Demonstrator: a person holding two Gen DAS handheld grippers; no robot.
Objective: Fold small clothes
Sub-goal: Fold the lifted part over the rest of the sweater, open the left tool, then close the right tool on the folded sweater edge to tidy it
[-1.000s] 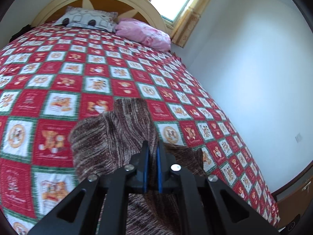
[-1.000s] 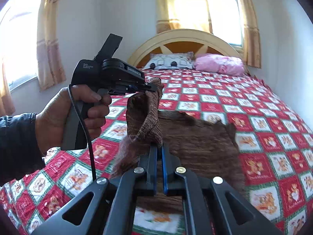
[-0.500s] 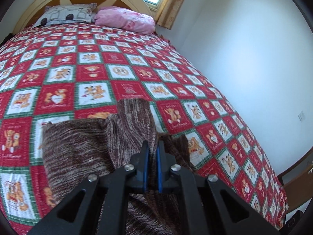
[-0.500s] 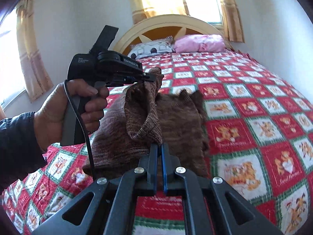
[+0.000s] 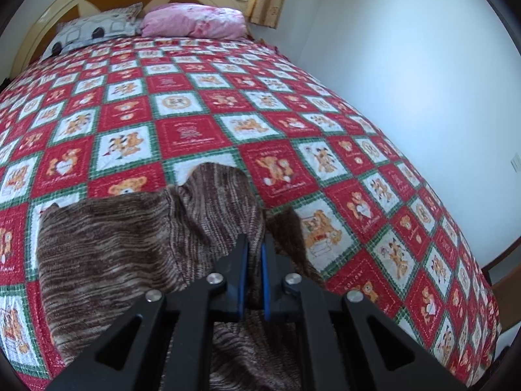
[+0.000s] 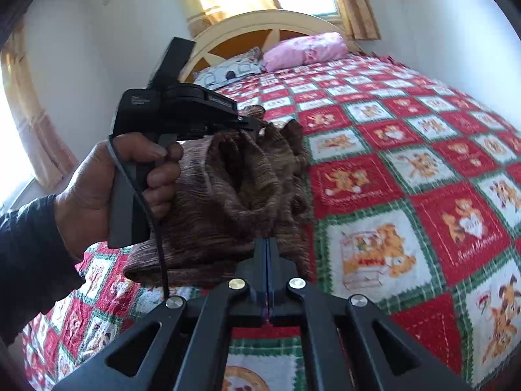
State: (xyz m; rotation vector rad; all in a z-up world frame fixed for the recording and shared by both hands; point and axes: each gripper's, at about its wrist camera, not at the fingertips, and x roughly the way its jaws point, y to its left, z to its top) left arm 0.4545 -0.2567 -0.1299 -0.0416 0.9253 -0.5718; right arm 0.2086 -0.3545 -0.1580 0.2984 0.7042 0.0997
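The bed (image 5: 202,120), under a red checked quilt (image 6: 403,176), fills both views, with a grey pillow (image 5: 94,31) and a pink pillow (image 5: 195,22) at the headboard around 11 and 12 o'clock in the left view. The garment (image 5: 110,244), a brown knit, lies on the quilt's near part, at 9 to 6 o'clock in the left view, one flap lifted toward the centre. The left tool (image 5: 254,251) is nearly closed, its narrow gap pinching a fold of the knit; the right tool (image 6: 267,254) is pressed fully together on the near edge of the bunched cloth. The step in hand appears to be carrying the held edge over to make a fold. To do it well, both tools should probably travel level and together, keep the edge taut between them, lower it square onto the flat layer, and release only once the cloth rests. Only the right view shows the hand (image 6: 107,182) and dark sleeve (image 6: 29,260) at 9 o'clock and the left tool from the side, with knit hanging from its tip. Only the left view shows the flat spread of the garment and its far corner.
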